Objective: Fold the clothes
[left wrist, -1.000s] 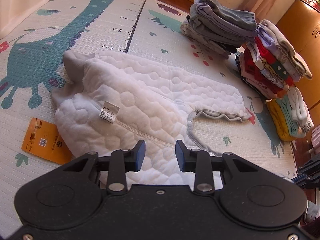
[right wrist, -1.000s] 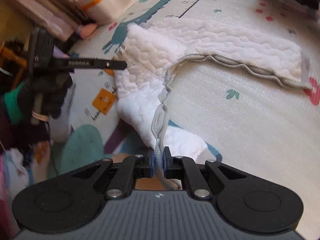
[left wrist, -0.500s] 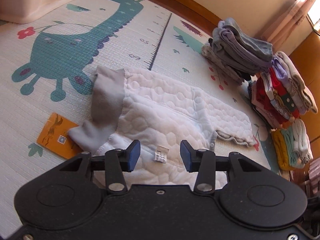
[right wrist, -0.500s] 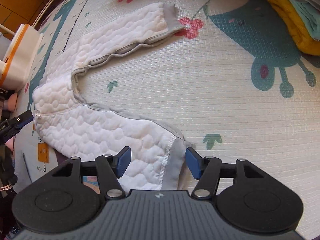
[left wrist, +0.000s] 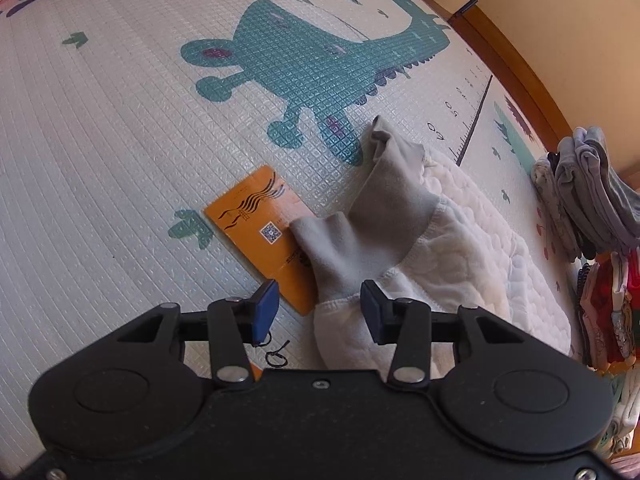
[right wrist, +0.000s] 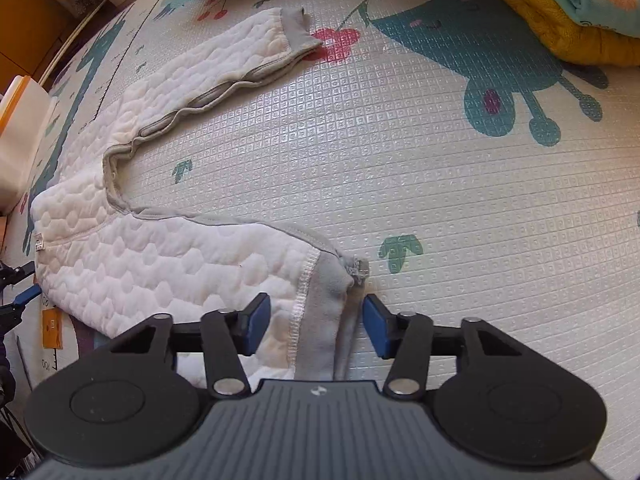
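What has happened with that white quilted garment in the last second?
The right gripper let go of the white quilted garment, which was pinched a second ago; it now lies spread on the play mat. The left gripper swung toward the grey waistband. Both stay open; the orange card and folded stacks are unmoved.
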Demonstrator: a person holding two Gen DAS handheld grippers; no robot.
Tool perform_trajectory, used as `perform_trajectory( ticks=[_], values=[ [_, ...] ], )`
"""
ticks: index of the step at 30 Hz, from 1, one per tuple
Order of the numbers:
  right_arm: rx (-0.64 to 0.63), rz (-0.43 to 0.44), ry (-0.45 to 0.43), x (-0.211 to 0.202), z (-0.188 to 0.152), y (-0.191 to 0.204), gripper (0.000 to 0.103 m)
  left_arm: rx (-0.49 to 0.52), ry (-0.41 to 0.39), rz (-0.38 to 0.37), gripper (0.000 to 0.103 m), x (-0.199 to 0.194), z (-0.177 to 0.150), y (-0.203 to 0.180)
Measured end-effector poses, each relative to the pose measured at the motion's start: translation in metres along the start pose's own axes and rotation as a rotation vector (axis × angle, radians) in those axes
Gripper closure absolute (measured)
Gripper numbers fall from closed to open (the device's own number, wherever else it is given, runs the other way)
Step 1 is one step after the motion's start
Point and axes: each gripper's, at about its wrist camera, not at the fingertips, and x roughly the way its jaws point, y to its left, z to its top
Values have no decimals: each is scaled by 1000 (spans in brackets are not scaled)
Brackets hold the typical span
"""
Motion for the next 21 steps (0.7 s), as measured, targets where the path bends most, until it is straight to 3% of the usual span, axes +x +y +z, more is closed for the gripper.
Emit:
perform_trajectory(
  ticks=[3, 7, 9, 10, 11, 18, 21],
  values=[
    [-9, -2, -14, 1, 1, 5, 91, -54, -34, -14, 61, 2, 1, 0],
    [-5, -22, -36, 2, 1, 4, 95, 14, -71, 13, 61, 6, -4, -13],
    [-3, -26, -45, 2, 2, 3, 95, 82, -77, 58, 72, 9, -7, -21],
    [-6, -25, -46, 2, 2, 4, 95, 105, -70, 75, 97, 10, -7, -24],
    [-9, -25, -47, 3, 1, 5, 95, 119, -59, 87, 100, 10, -7, -26],
    [4, -61, -70, -1, 7, 5, 96, 135, -166, 85, 102, -43, 0, -35],
    [13, -78, -95, -7, 17, 5, 96, 111, -162, 191, 102, -52, -8, -35]
  ],
)
